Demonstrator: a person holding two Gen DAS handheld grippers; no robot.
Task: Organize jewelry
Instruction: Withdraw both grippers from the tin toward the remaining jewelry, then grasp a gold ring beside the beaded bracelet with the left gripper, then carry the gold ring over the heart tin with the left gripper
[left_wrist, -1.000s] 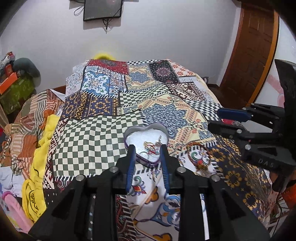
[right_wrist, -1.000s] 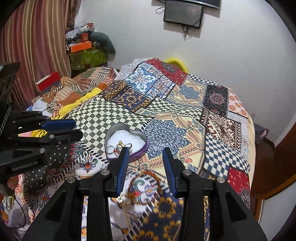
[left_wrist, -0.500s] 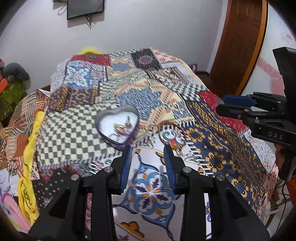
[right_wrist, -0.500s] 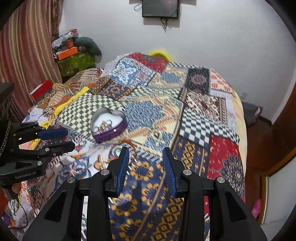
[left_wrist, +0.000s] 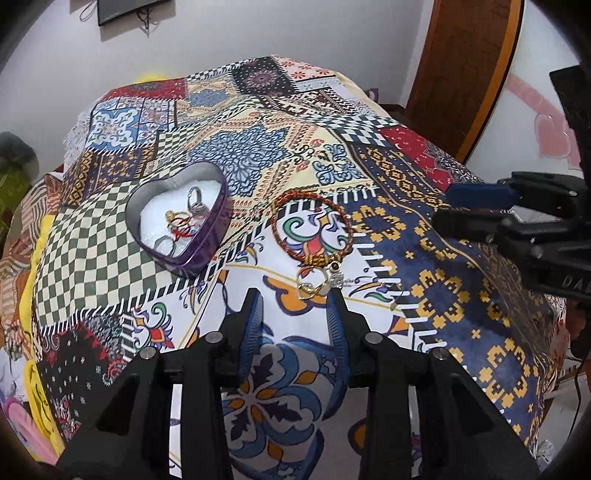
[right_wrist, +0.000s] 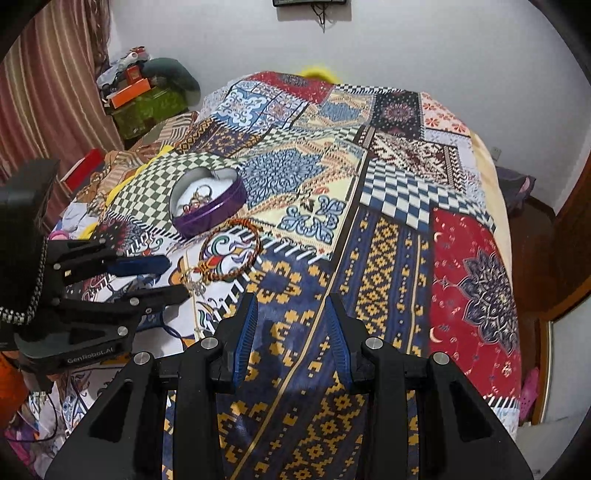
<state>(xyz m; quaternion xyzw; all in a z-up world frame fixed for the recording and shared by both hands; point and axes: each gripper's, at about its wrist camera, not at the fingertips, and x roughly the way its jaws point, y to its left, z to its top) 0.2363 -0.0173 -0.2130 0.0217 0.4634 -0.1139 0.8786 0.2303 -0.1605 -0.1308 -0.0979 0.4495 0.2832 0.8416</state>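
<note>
From my left wrist camera, my left gripper (left_wrist: 295, 297) hangs over the patchwork bedspread (left_wrist: 424, 236) with its jaws parted and nothing between them; they have just been opening. Just beyond the fingertips lies a red braided bracelet (left_wrist: 311, 229) with small gold and silver charms (left_wrist: 320, 283) at its near end. To the far left of it sits the purple heart-shaped tin (left_wrist: 181, 218), open, with a few pieces of jewelry (left_wrist: 184, 221) inside (I cannot tell which kinds).

From my right wrist camera, my right gripper (right_wrist: 291, 302) is also parted and empty, above a blue-and-yellow patch. The bracelet (right_wrist: 231, 254) lies to the left, the tin (right_wrist: 208, 203) just past it, my left gripper (right_wrist: 162, 275) nearby.
</note>
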